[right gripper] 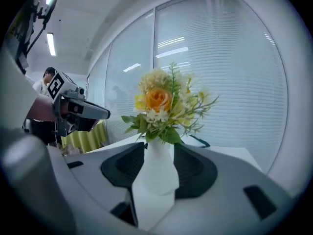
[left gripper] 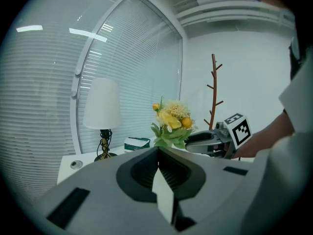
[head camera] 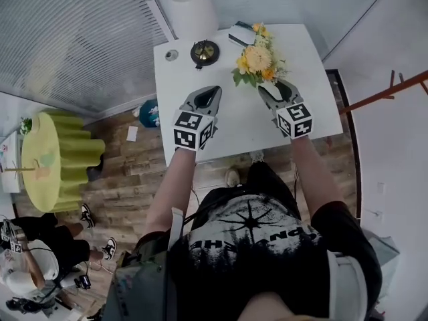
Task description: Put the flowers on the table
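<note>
The right gripper [right gripper: 159, 150] clamps the white vase [right gripper: 154, 176] of flowers [right gripper: 159, 102] at its narrow waist. It looks light, smooth, top-heavy and breakable. The left gripper [left gripper: 159, 150] is closed and empty.

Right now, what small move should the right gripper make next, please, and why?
Probably lower the white vase of flowers straight onto the table, then release: the right gripper's fingers clasp its sides, and I can't tell whether its base already rests there.
</note>
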Tool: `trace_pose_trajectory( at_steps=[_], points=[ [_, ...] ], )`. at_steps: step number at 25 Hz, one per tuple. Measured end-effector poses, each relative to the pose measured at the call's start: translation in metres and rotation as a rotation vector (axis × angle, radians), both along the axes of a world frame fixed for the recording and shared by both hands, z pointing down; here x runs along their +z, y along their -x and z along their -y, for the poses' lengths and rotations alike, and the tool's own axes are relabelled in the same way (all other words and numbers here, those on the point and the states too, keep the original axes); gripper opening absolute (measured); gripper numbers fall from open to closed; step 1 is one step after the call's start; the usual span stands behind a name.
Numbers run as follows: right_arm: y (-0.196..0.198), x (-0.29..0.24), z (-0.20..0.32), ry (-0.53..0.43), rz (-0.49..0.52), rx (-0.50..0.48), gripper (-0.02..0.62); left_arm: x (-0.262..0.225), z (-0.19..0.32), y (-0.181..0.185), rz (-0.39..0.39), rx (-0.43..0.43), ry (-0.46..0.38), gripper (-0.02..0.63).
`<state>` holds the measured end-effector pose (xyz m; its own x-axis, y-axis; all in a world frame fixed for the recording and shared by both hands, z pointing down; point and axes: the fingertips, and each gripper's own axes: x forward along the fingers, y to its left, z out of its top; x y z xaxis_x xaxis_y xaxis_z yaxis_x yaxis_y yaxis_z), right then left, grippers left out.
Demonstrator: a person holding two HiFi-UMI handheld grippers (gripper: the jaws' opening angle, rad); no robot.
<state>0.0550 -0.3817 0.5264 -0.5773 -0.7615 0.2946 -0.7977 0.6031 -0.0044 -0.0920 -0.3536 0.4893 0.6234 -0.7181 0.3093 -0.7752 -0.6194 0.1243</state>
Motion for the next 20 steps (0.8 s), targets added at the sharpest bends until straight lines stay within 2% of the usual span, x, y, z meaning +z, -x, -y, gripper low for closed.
trace_pose_trajectory(
  at_steps=[3, 7, 20],
  points=[
    [-0.008, -0.016, -0.009, -0.026, -0.001, 0.006, 0.117, -0.01, -0.004, -0.001, -0.002, 0.002, -0.017, 0.011],
    [-0.01, -0.037, -0.017, -0.052, 0.005, -0.003, 0.048, -0.023, -0.006, -0.002, 0.001, 0.008, -0.045, 0.011],
    [-0.007, -0.079, -0.038, -0.089, 0.002, -0.005, 0.017, -0.042, -0.015, 0.008, 0.021, 0.006, -0.083, 0.011]
  ],
)
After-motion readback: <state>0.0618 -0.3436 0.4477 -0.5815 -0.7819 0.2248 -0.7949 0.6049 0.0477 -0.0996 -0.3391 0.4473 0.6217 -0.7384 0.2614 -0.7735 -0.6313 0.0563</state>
